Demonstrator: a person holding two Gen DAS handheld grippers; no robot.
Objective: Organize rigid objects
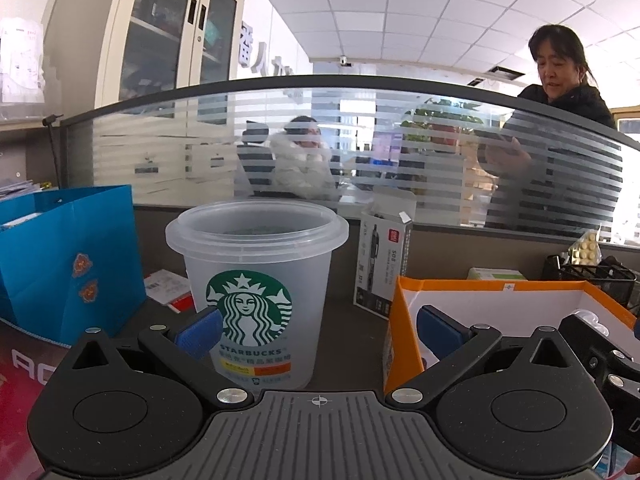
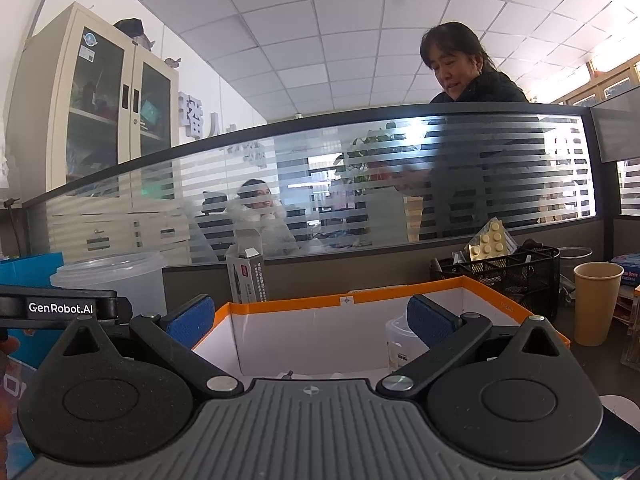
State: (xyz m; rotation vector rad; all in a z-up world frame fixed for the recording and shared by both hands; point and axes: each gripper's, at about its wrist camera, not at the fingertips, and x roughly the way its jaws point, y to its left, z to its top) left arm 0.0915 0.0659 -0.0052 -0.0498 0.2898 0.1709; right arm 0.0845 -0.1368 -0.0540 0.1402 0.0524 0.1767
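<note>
- Frosted striped-glass partition (image 1: 360, 140) along the far edge of the desk, spanning both views.
- Blue paper bag (image 1: 76, 264) standing upright at far left.
- Orange-rimmed white box (image 2: 360, 328), open-topped, right of centre; small clear plastic jar (image 2: 400, 344) inside, toward its right side.
- Black mesh organiser (image 2: 508, 276) behind the box's right corner, holding a cream blister pack (image 2: 490, 246).
- Translucent plastic cup (image 1: 256, 292) with green Starbucks logo, upright on the desk left of the box, a gap apart from it.
- Left gripper (image 1: 320, 330) low and near, jaws wide apart; left blue pad (image 1: 200, 330) just in front of the cup's lower left side, contact unclear, right pad over the box's near corner.
- Right gripper (image 2: 312, 318) jaws wide apart, gripping nothing, above the box's near rim.
- Tan paper cup (image 2: 596, 304) upright at far right.
- Grey-and-black product carton (image 1: 382, 260) upright between cup and box, farther back.
</note>
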